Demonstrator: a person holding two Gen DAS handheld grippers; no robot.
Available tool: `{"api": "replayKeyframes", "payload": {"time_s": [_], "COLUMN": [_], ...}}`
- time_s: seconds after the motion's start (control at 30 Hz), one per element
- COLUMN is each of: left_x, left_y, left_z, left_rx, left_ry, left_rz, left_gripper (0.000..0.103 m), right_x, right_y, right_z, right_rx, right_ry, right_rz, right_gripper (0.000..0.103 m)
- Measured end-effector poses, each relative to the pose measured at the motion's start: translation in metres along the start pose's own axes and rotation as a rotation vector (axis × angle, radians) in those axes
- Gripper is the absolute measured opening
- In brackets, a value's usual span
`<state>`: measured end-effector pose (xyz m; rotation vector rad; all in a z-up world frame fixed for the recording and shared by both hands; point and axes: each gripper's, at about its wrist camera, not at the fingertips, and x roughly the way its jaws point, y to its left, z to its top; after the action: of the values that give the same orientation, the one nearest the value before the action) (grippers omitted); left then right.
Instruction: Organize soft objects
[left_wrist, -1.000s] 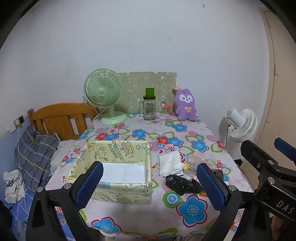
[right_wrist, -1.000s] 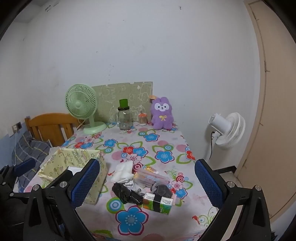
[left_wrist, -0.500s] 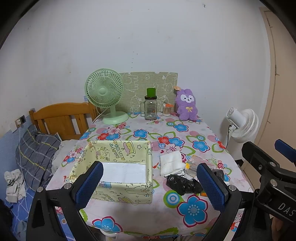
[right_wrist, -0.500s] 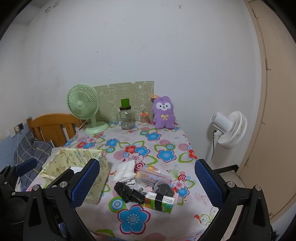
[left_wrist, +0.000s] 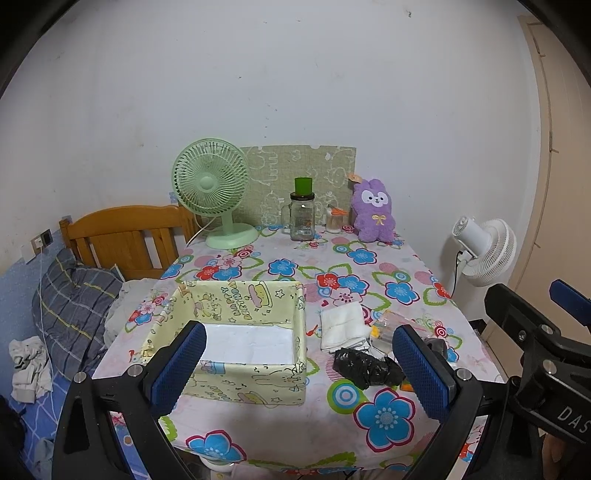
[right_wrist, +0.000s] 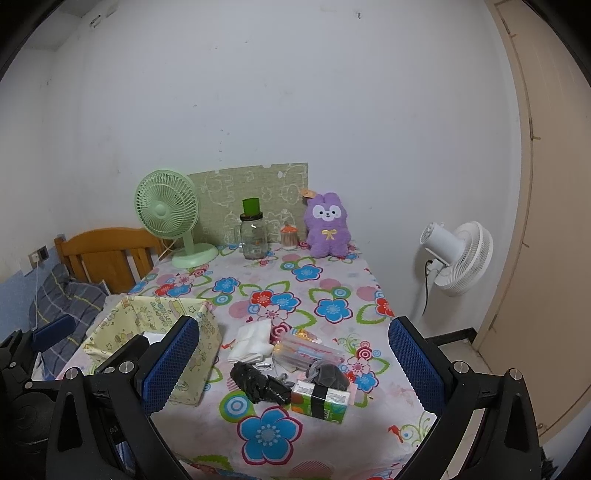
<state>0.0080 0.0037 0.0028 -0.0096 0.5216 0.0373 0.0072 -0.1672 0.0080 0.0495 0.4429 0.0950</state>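
Both cameras have drawn back a little over the last second, so the table (left_wrist: 295, 435) sits slightly lower and smaller in view; nothing on it has shifted. It wears a cloth printed with large blue, red and pink flowers.

Left gripper (left_wrist: 297, 363) hovers at the near edge of the table, its jaws spread wide and holding nothing. Right gripper (right_wrist: 295, 363) hovers beside it, jaws also wide apart and empty.

On the near left of the table stands a pale yellow fabric box (left_wrist: 236, 384) with cartoon prints; its white bottom shows.

Just right of the box lies a folded white cloth (left_wrist: 341, 325). Nearer the camera, a crumpled black bag (left_wrist: 365, 369) lies touching the cloth's edge. Beside these, seen from the right wrist, is a clear packet (right_wrist: 306, 350) with coloured contents, a dark grey bundle (right_wrist: 328, 373) and a green carton (right_wrist: 319, 400) with a black band around it.

At the far end of the table, against the wall, a purple plush rabbit (left_wrist: 373, 212) sits upright. Left of it stand a small jar (left_wrist: 334, 219) with an orange top, a glass jar (left_wrist: 302, 216) with a green cup on its lid, and a green desk fan (left_wrist: 210, 184). A green patterned board (left_wrist: 325, 170) leans on the wall behind them.

A white fan (right_wrist: 458, 258) stands on the floor to the right. A wooden headboard (left_wrist: 122, 236) and a plaid pillow (left_wrist: 70, 299) lie to the left.
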Motion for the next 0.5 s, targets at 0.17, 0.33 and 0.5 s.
{"api": "replayKeyframes", "payload": {"time_s": [0.17, 0.33, 0.5], "left_x": [-0.0033, -0.0030, -0.0053], "left_y": [0.0013, -0.0007, -0.0005], "left_z": [0.0007, -0.0003, -0.0004], "left_rx": [-0.001, -0.001, 0.000], "left_ry": [0.001, 0.000, -0.005], "left_rz": [-0.003, 0.001, 0.006], "left_gripper": [0.102, 0.102, 0.102], "right_x": [-0.0013, -0.0014, -0.0020], "right_y": [0.0004, 0.0003, 0.0007], "right_z": [-0.0003, -0.0002, -0.0004], "right_rx": [0.001, 0.001, -0.001], "right_ry": [-0.001, -0.001, -0.002], "right_rz": [-0.001, -0.001, -0.001], "right_gripper": [0.103, 0.103, 0.103]}}
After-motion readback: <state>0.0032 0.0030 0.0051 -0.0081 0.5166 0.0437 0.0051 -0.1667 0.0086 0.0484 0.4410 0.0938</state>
